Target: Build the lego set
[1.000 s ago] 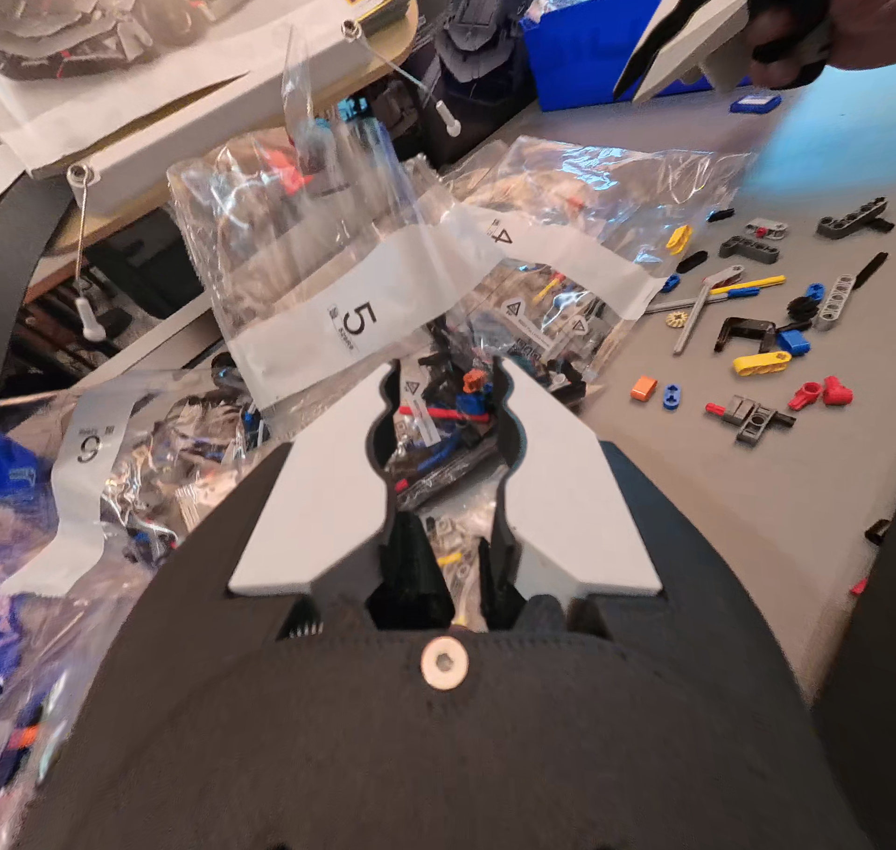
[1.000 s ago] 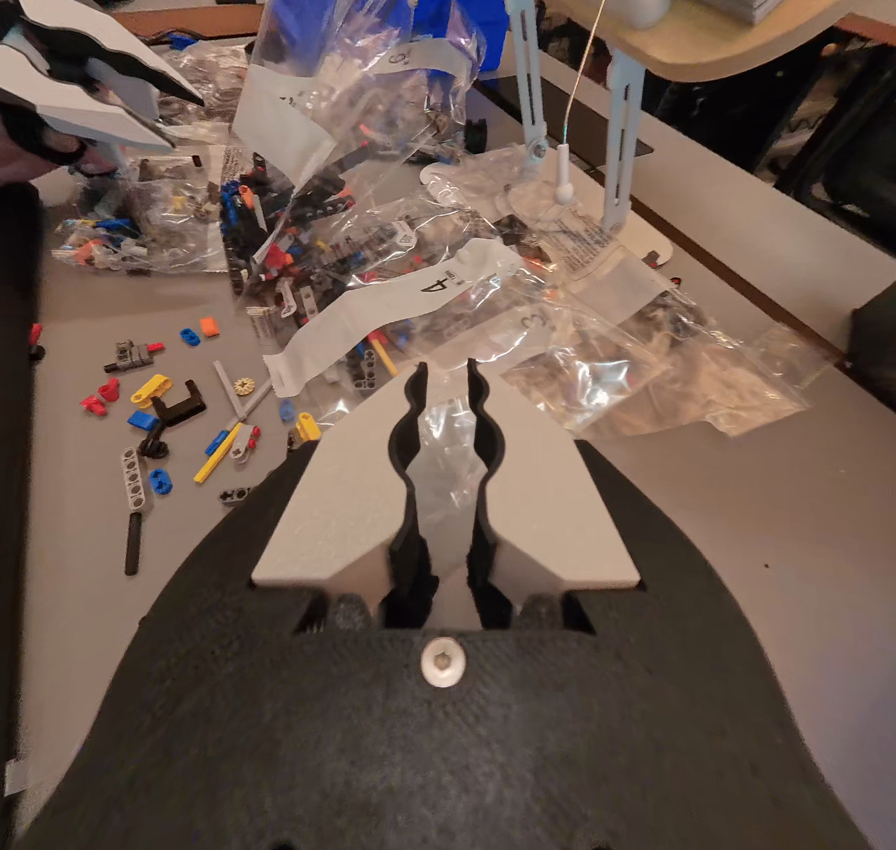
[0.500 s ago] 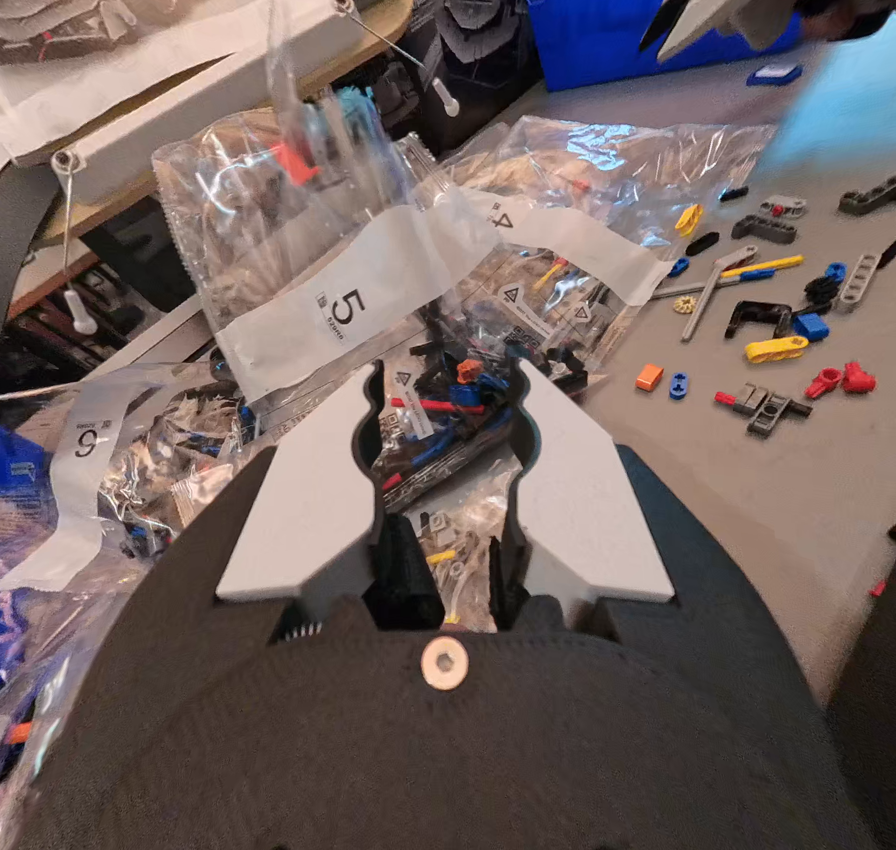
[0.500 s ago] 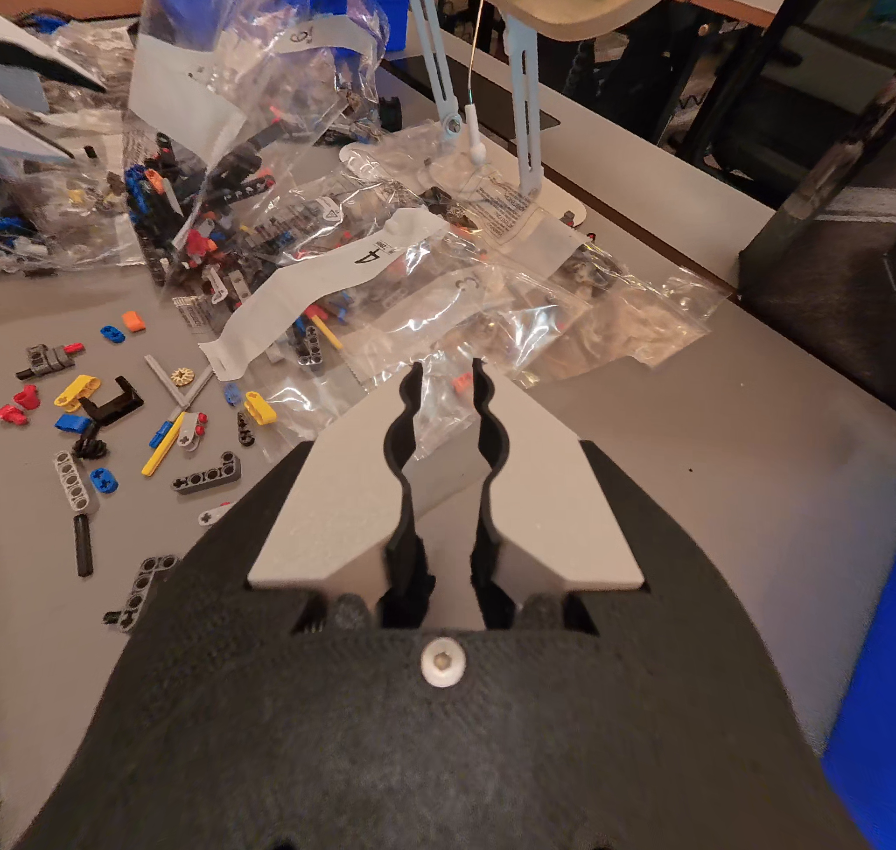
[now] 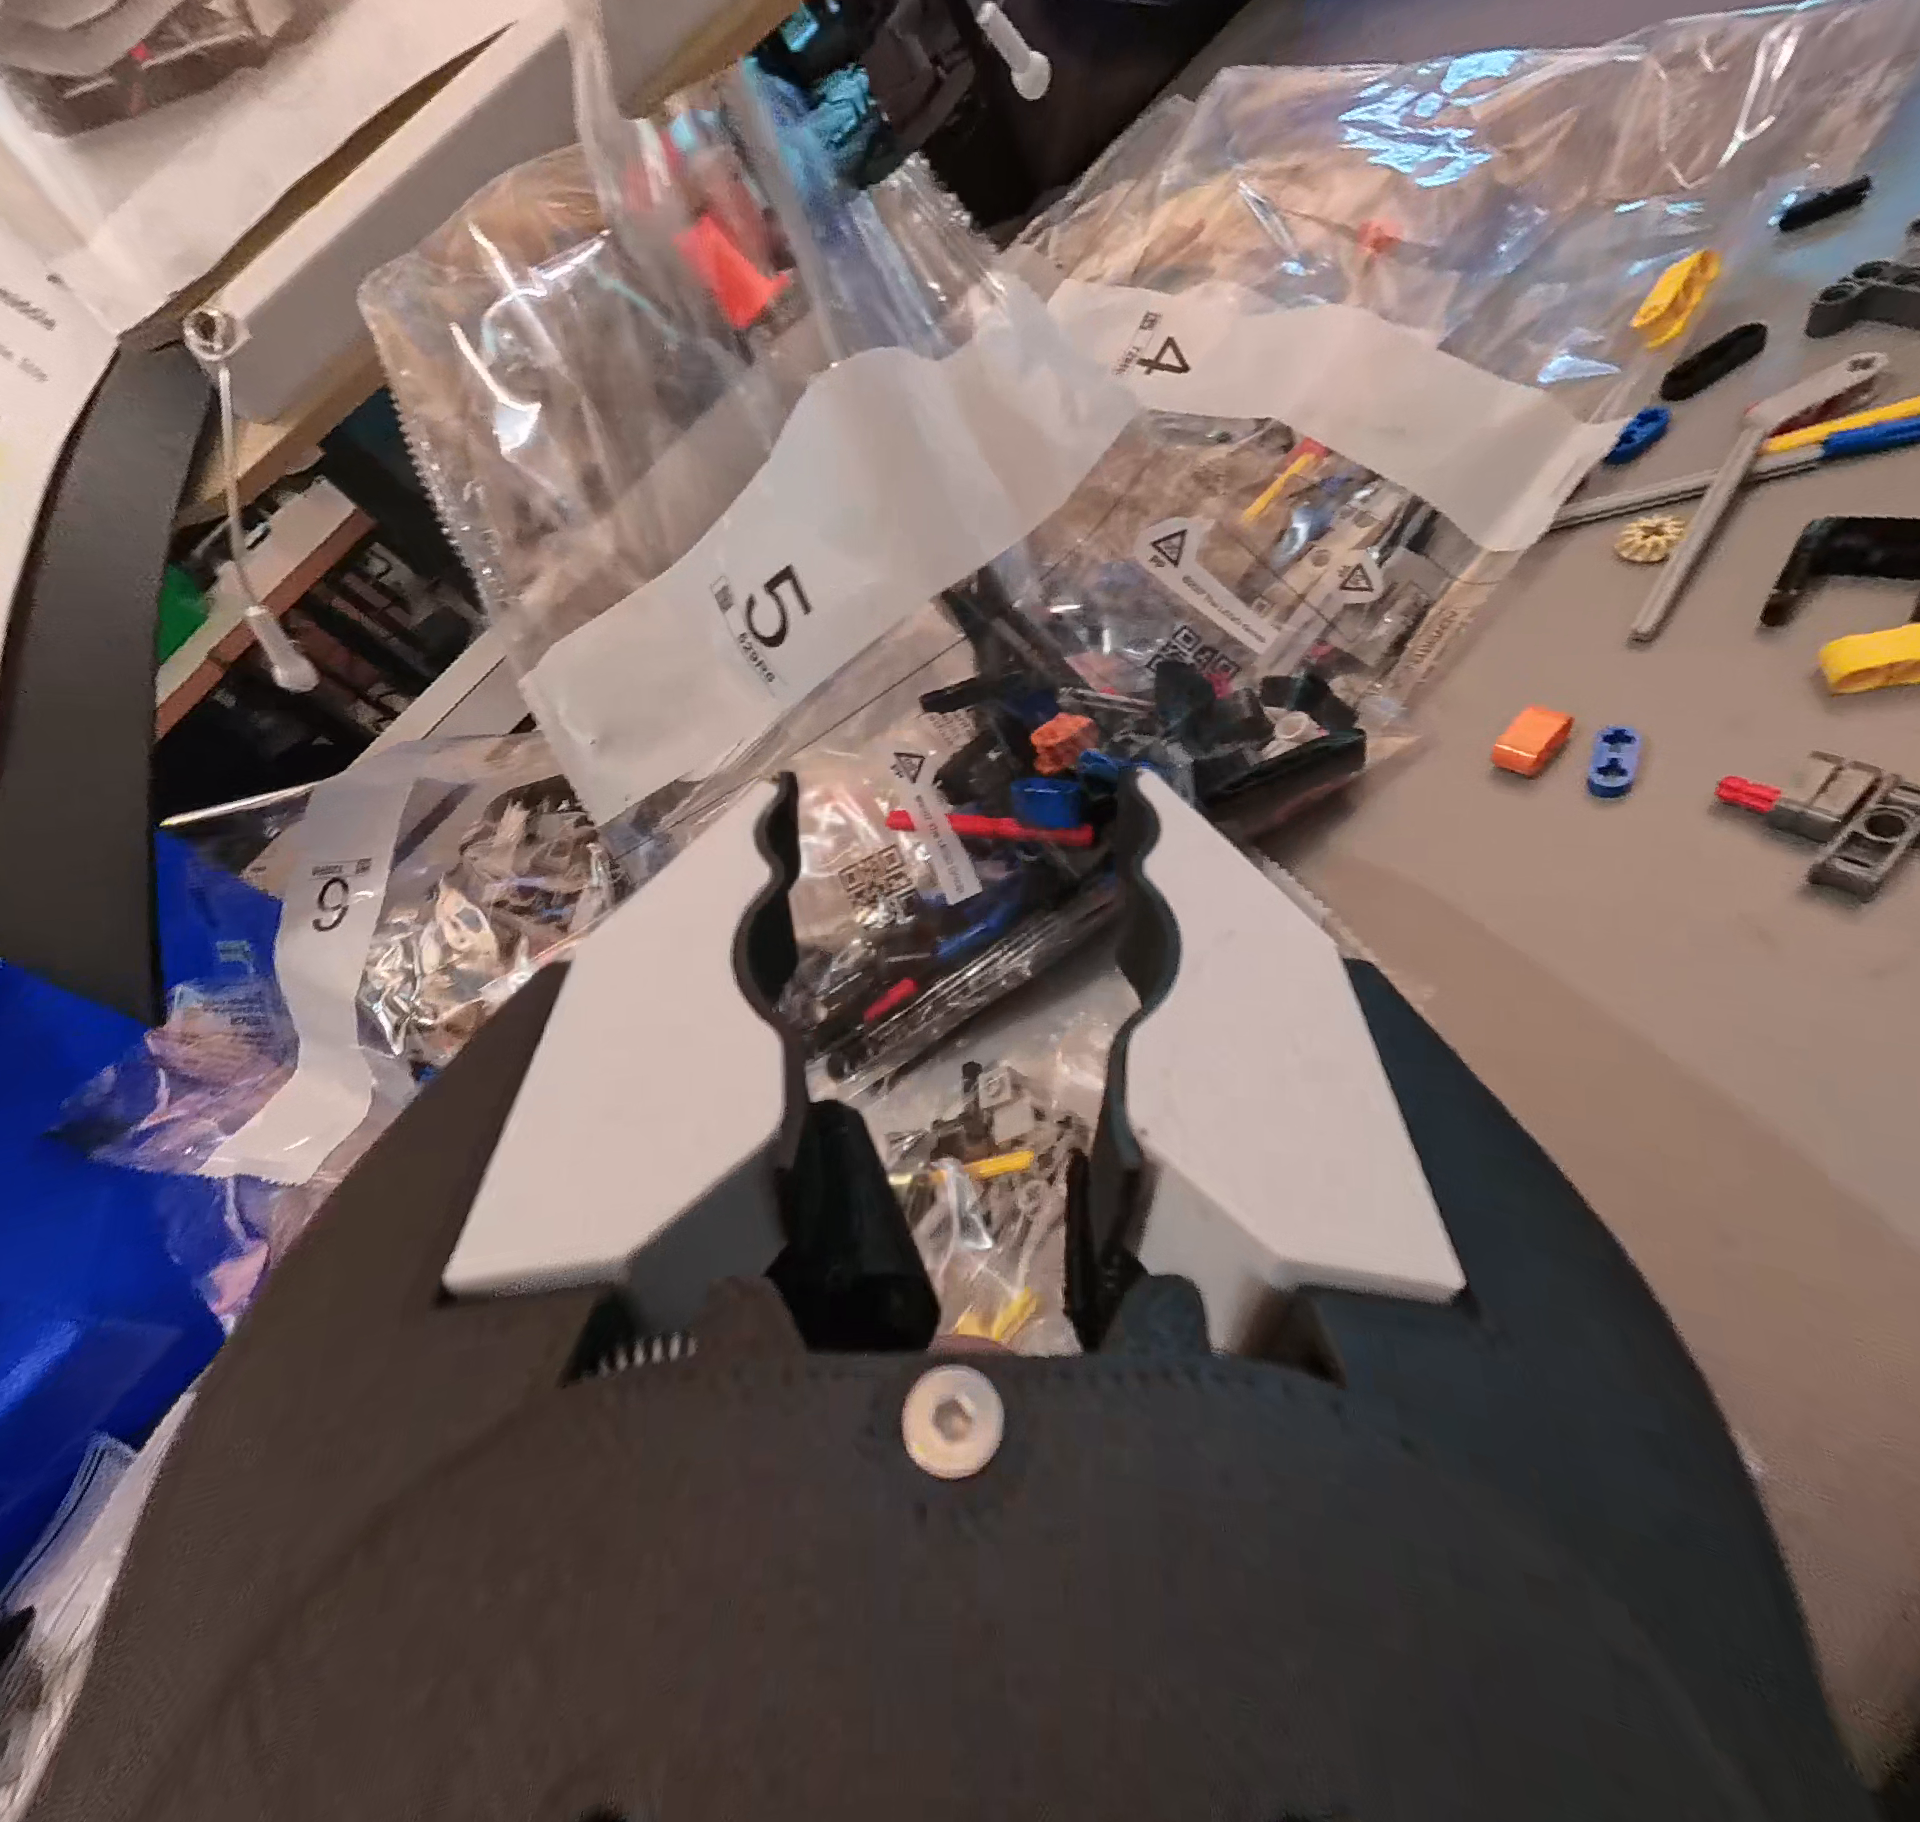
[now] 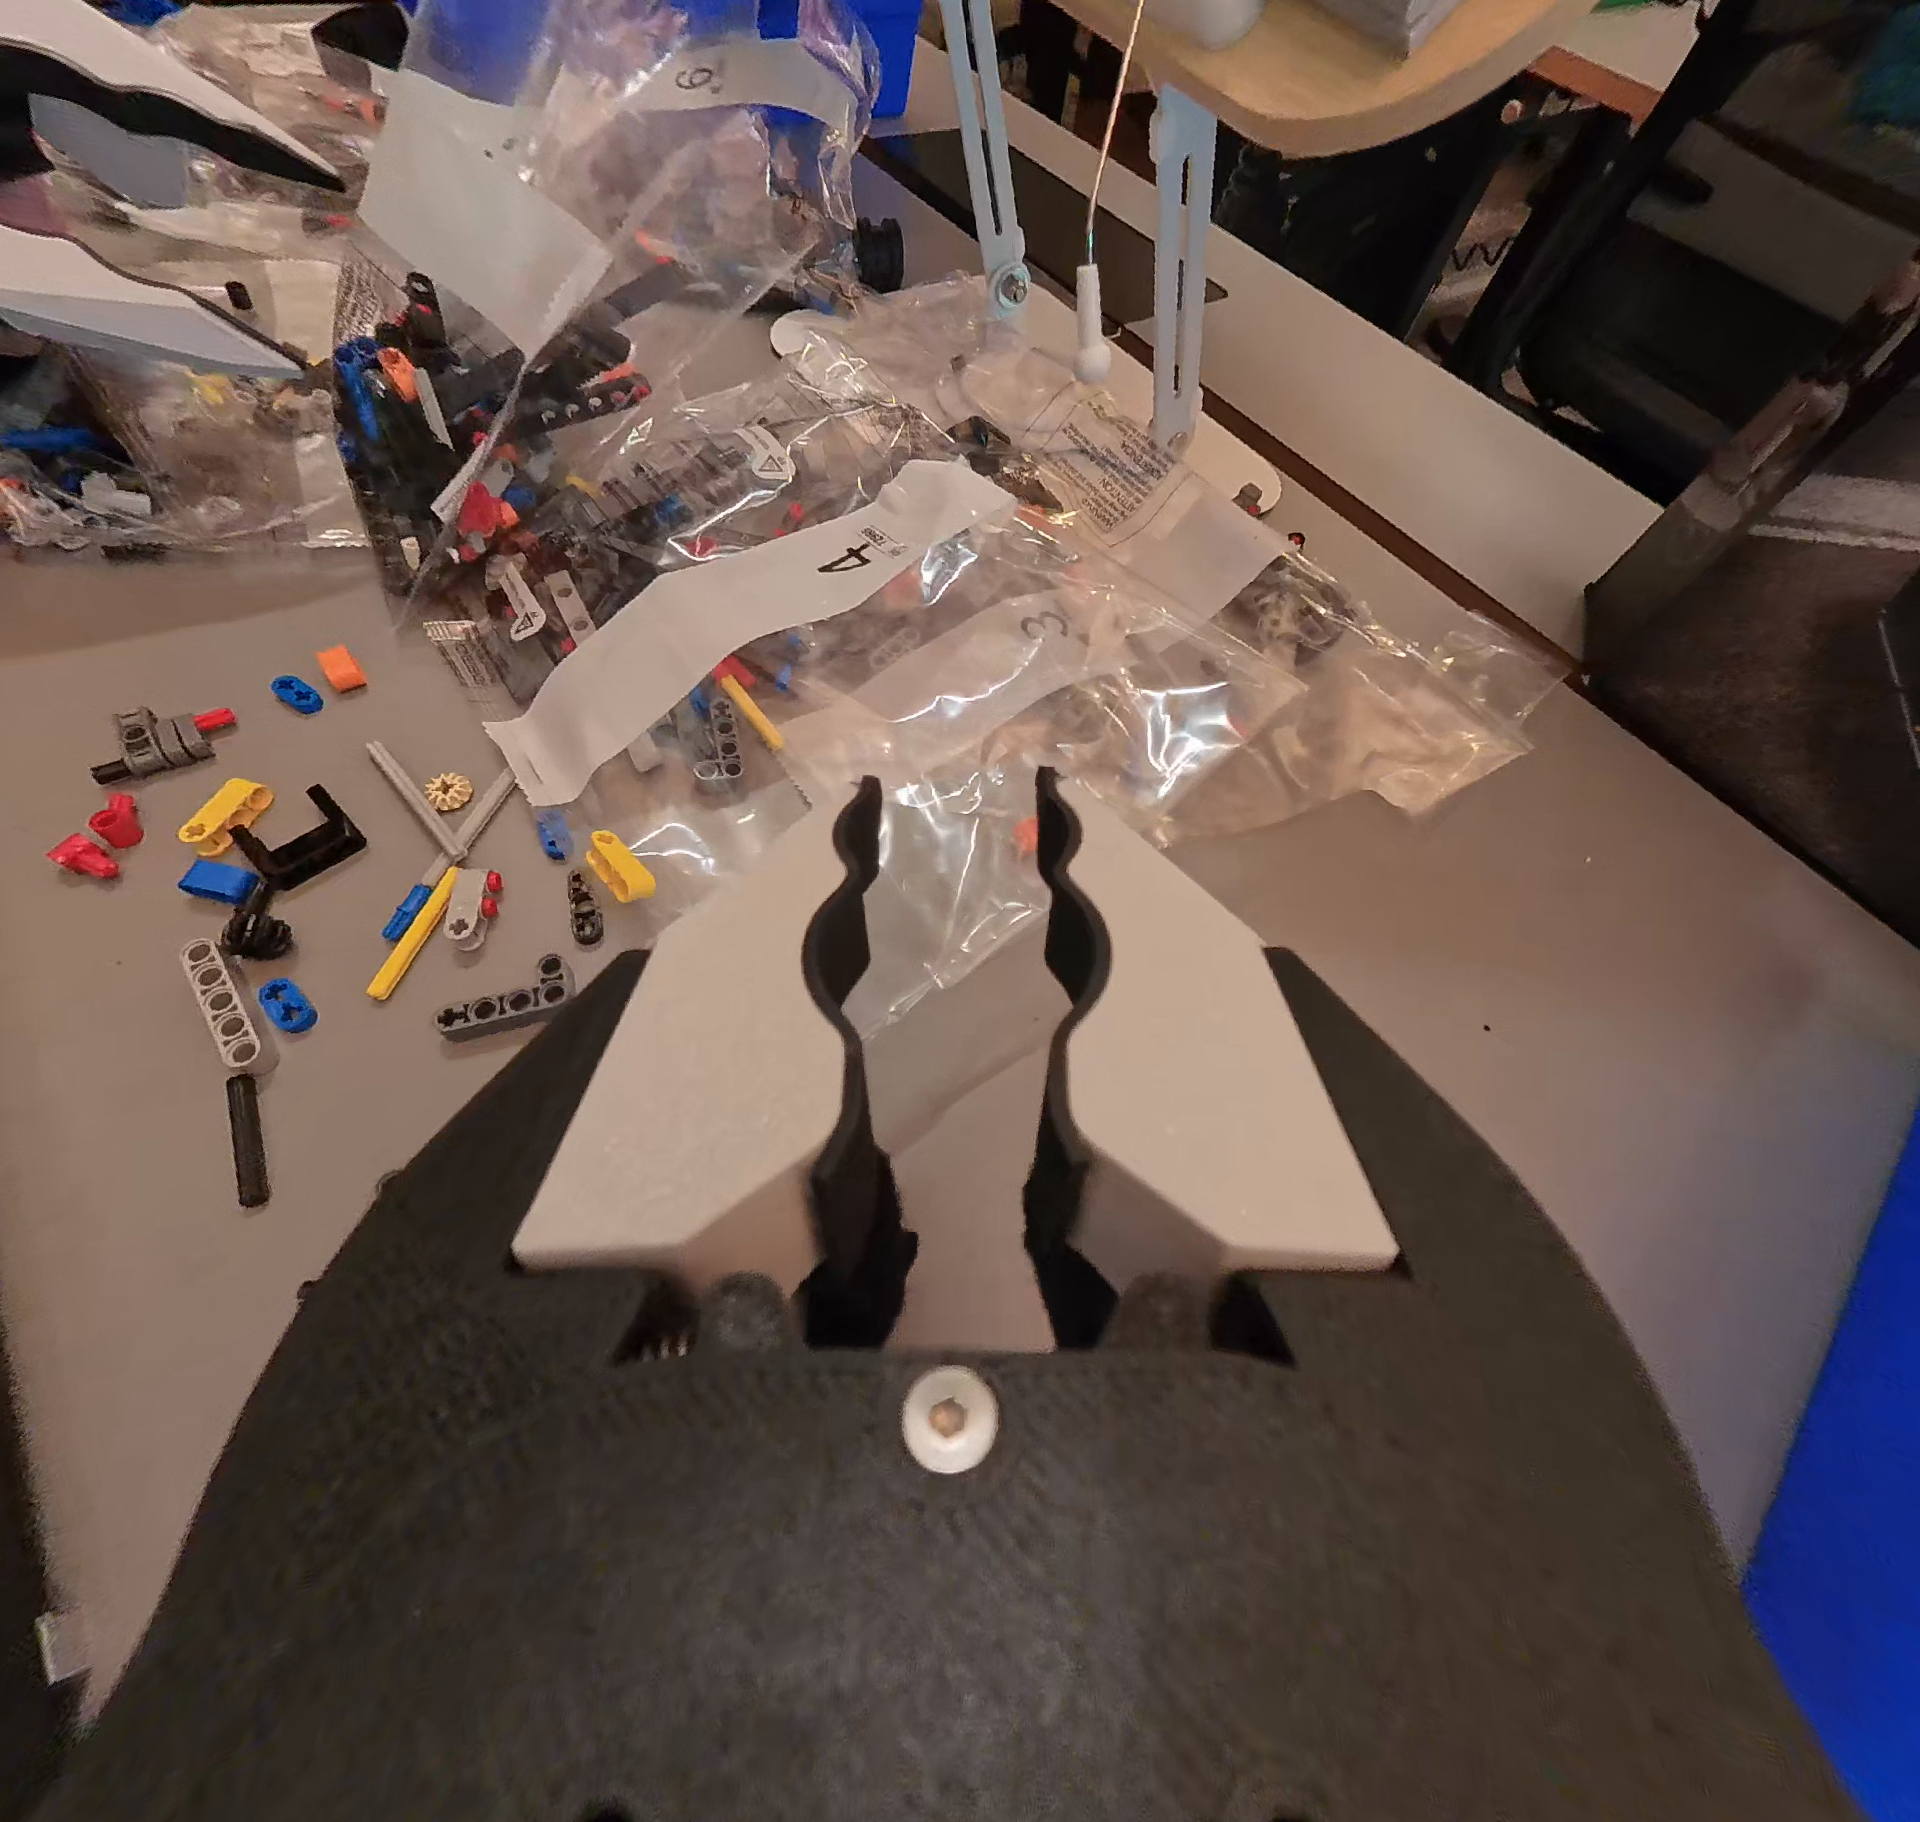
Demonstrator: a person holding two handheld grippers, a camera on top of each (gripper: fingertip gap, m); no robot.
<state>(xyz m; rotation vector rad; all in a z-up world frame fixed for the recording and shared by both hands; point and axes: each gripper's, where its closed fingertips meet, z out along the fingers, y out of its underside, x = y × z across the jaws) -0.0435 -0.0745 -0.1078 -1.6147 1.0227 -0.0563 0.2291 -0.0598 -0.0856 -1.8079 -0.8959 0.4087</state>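
My left gripper (image 5: 958, 785) is open wide and empty, low over a heap of clear bags of lego parts. The nearest bag (image 5: 790, 567) with a white band stands partly upright just beyond its fingertips; a second banded bag (image 5: 1299, 390) lies to its right. My right gripper (image 6: 956, 785) is open and empty above an empty clear bag (image 6: 935, 899). Loose parts lie on the grey table (image 6: 1455, 1045) left of it: a yellow beam (image 6: 223, 811), a black bracket (image 6: 301, 842), a dark grey beam (image 6: 504, 1009). The left gripper (image 6: 312, 276) shows at the upper left of the right wrist view.
A wooden shelf on white legs (image 6: 1299, 58) stands over the far table side, with a white box (image 5: 416, 110) on it. A blue bin (image 5: 83, 1201) sits left of the bags. More loose parts (image 5: 1530, 739) lie right of the left gripper. The table edge (image 6: 1558, 650) runs along the right. Spacing between my two grippers at the tips: around 30 cm.
My left gripper's jaws have opened wider and it has moved closer to the bags. My right gripper has opened a little and shifted; it no longer shows in the left wrist view.
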